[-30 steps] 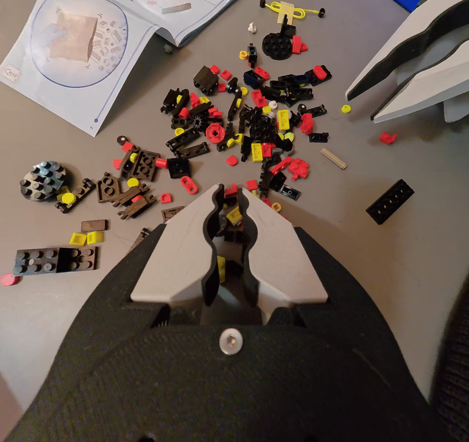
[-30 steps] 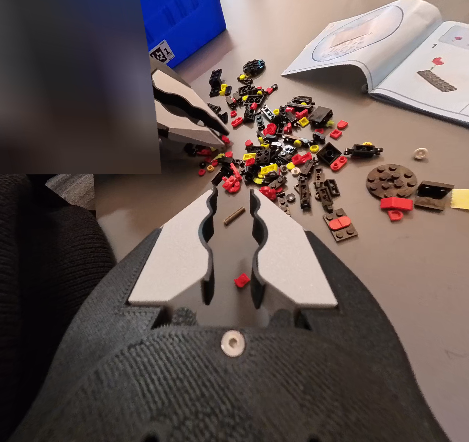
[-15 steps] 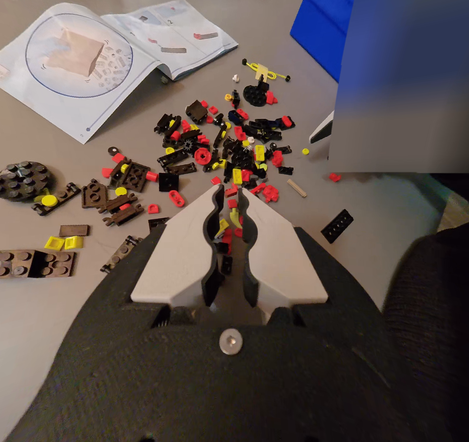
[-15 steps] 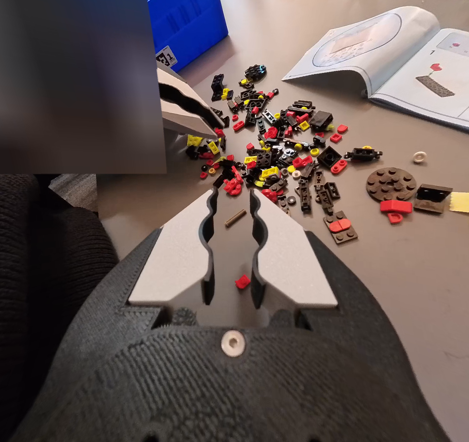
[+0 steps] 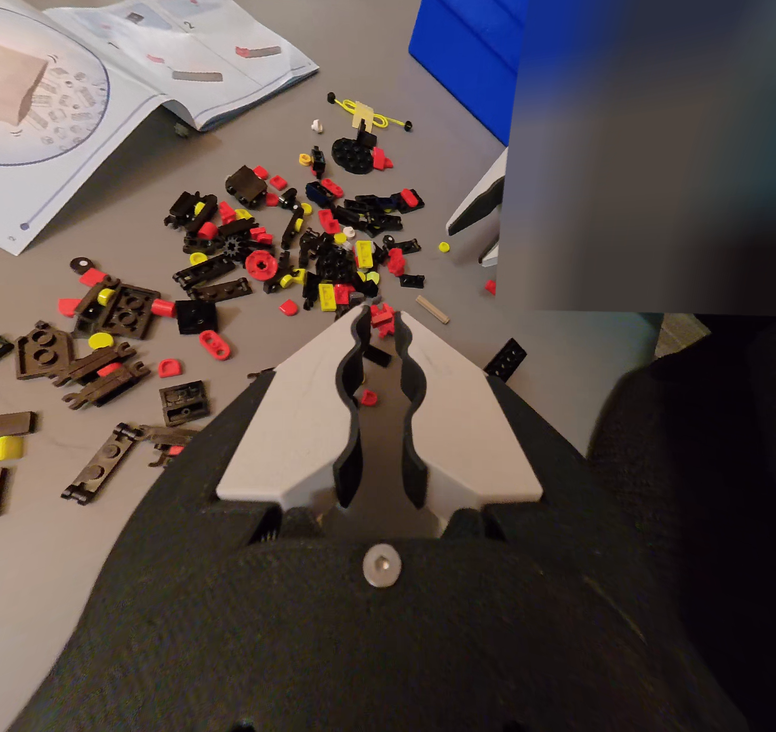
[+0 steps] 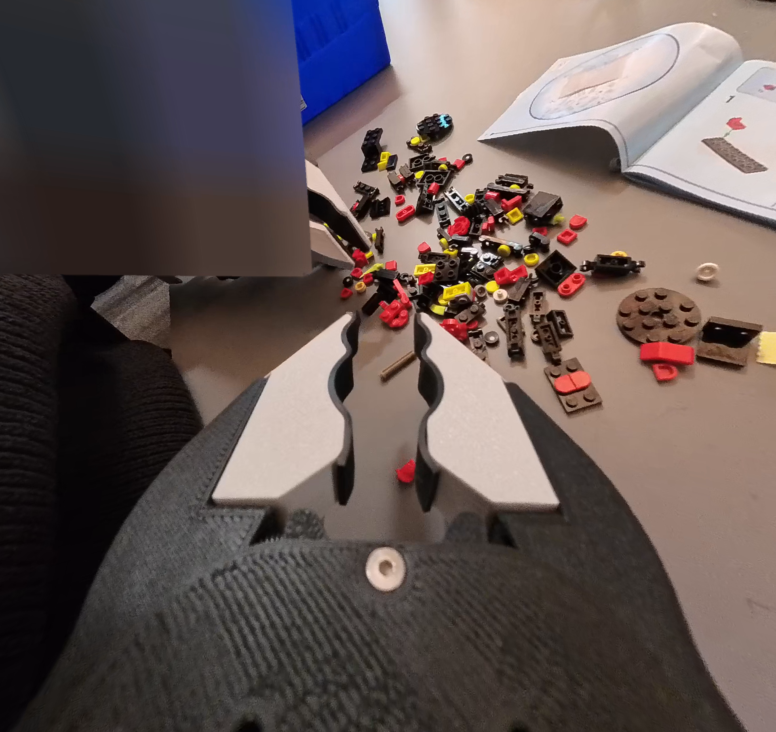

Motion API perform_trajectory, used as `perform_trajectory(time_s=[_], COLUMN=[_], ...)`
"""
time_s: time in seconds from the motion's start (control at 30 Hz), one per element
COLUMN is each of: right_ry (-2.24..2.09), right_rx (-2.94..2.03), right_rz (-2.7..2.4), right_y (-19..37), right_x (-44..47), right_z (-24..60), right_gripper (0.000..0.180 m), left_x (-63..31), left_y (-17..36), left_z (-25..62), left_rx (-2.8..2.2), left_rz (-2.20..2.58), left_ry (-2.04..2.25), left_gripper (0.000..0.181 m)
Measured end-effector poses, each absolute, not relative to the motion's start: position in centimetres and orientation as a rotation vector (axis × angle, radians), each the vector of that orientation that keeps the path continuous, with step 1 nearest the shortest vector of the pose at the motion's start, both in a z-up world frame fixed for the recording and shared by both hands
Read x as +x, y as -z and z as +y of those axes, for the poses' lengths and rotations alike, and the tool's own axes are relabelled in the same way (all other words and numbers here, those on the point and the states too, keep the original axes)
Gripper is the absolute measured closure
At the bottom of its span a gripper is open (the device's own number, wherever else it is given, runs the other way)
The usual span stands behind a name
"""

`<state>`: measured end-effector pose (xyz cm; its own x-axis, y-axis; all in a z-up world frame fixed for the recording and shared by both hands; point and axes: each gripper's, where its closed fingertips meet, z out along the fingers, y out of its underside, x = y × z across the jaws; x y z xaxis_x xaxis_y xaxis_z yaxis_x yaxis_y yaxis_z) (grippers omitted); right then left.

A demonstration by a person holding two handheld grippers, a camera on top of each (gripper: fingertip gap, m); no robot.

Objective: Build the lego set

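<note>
A loose pile of small black, red and yellow lego pieces [image 5: 327, 249] lies on the grey table; it also shows in the right wrist view [image 6: 462, 258]. My left gripper [image 5: 380, 316] is open and empty at the pile's near edge, with a red piece [image 5: 383, 320] on the table between its tips. My right gripper [image 6: 386, 317] is open and empty at the pile's other edge, above a thin brown bar [image 6: 397, 366] and a small red piece [image 6: 405, 471]. Each gripper's tips show in the other's view, partly behind a blur patch.
An open instruction booklet [image 5: 105, 81] lies beyond the pile and shows in the right wrist view [image 6: 651, 102]. A blue bin [image 5: 462, 39] stands at the far side. A black brick [image 5: 506, 359] and a round dark plate [image 6: 658, 314] lie apart from the pile. There is about 6 centimeters between the tips of the two grippers. The thin brown bar [image 6: 397, 366] lies around 5 centimeters away from my right fingertips. It turns up in the left wrist view [image 5: 431, 310] as well.
My left gripper lifted off the pile, then came back down at its near right edge over a red piece. My right gripper has hardly moved.
</note>
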<state>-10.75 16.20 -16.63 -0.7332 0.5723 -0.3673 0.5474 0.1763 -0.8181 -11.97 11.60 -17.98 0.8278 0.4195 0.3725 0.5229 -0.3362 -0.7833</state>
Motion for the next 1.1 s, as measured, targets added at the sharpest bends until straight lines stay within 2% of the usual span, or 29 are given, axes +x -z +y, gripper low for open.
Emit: perform_trajectory(time_s=[0.3, 0.73, 1.1], right_ry=[-1.673, -1.761, -1.787], right_rx=[-0.970, -0.828, -0.779], right_rz=[-2.439, -2.437, -2.429], right_y=[15.9, 14.5, 14.0], right_x=[-9.6, -8.6, -8.2], right_z=[14.8, 13.7, 13.4], right_gripper=[0.152, 0.156, 0.159], left_x=[-11.3, -9.0, -8.0], left_y=[17.0, 14.5, 14.4], left_z=[12.1, 13.1, 13.4], left_rx=[-1.895, -1.651, -1.650], left_rz=[-0.717, -0.772, -0.745], left_ry=[0.261, 0.739, 0.814], left_gripper=[0.172, 0.172, 0.172])
